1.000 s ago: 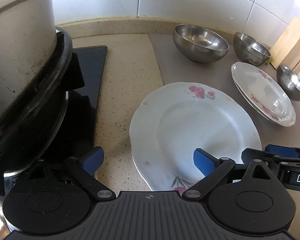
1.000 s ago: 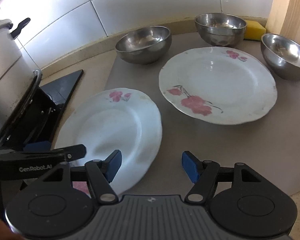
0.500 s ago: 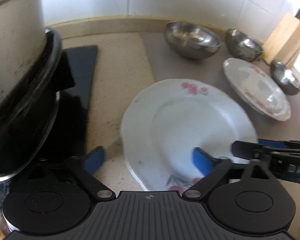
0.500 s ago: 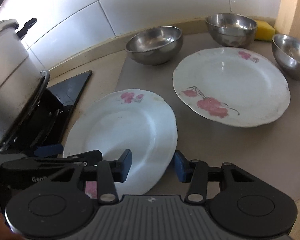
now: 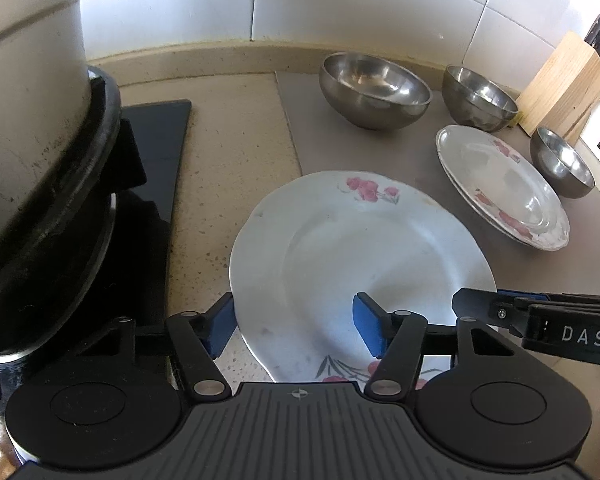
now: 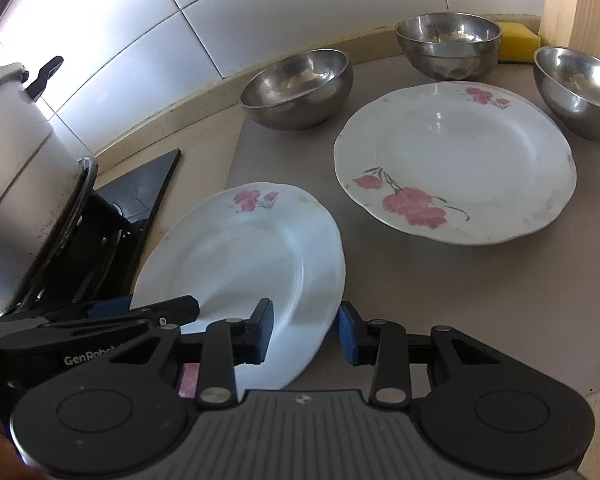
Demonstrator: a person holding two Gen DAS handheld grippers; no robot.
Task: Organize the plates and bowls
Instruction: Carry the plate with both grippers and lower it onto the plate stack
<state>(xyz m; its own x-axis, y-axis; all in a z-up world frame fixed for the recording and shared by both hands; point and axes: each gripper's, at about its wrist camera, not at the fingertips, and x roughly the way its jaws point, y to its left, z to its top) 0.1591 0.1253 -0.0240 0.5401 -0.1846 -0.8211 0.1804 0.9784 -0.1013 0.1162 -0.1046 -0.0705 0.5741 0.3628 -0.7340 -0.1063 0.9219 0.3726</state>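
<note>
Straddling opposite rims of the near plate [image 5: 364,256], both grippers sit with fingers spread and neither pad yet pressing. The left gripper [image 5: 296,324] brackets the rim toward the stove [image 5: 156,152]; the right gripper [image 6: 305,330] brackets the rim toward the mat [image 6: 420,280]. This plate lies half on the counter, half on the mat. Open mat separates it from the plate stack [image 6: 456,160], apparently the destination. Three bowls [image 6: 296,88] line the far edge; the pot [image 5: 28,120] crowds the left side.

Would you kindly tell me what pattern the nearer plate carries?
The nearer plate is white with pink flower sprays on its rim, clearest in the right wrist view.
</note>
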